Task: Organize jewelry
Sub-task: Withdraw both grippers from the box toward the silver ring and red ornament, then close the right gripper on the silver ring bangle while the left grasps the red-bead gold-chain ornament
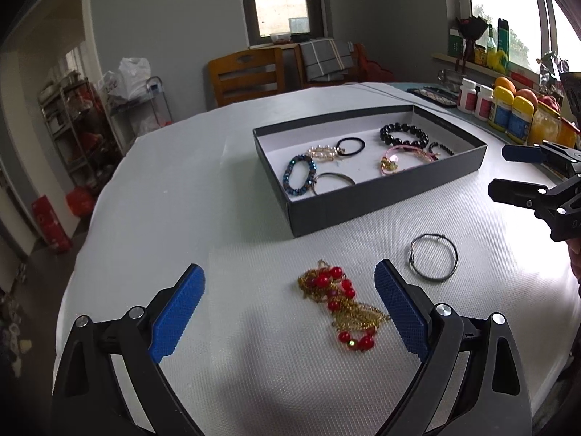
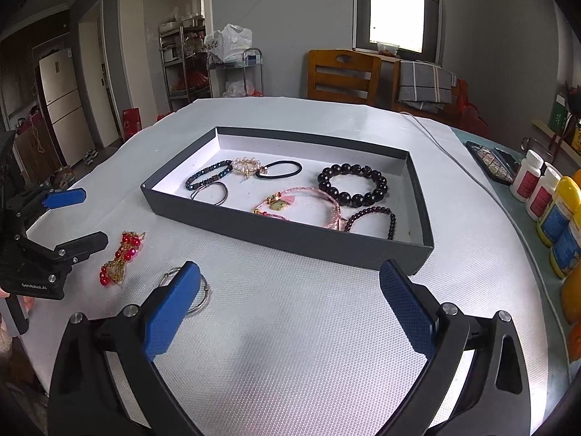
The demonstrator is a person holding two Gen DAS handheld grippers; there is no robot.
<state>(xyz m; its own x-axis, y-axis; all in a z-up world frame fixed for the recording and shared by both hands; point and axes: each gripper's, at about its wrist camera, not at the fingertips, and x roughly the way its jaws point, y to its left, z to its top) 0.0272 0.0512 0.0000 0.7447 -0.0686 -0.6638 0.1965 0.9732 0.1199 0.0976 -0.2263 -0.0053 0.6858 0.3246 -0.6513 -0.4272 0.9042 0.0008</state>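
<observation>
White textured bench (image 1: pixel 218 218), box (image 1: pixel 381 200) part-filled. Left tool (image 1: pixel 290 301) spread, straddling red-bead chain (image 1: pixel 339 305); right tool (image 2: pixel 290 294) spread, empty. Risk: loose chain snagging, slipping from pads.

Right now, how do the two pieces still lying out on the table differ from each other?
The red bead and gold chain bracelet is a bunched, tangled heap, while the thin metal bangle is one plain open ring lying flat. The beaded one is bright red and gold; the bangle is dark grey. The beaded one lies between the open left gripper fingers; the bangle sits just outside them. Both rest on the white table cover, outside the dark box.
</observation>
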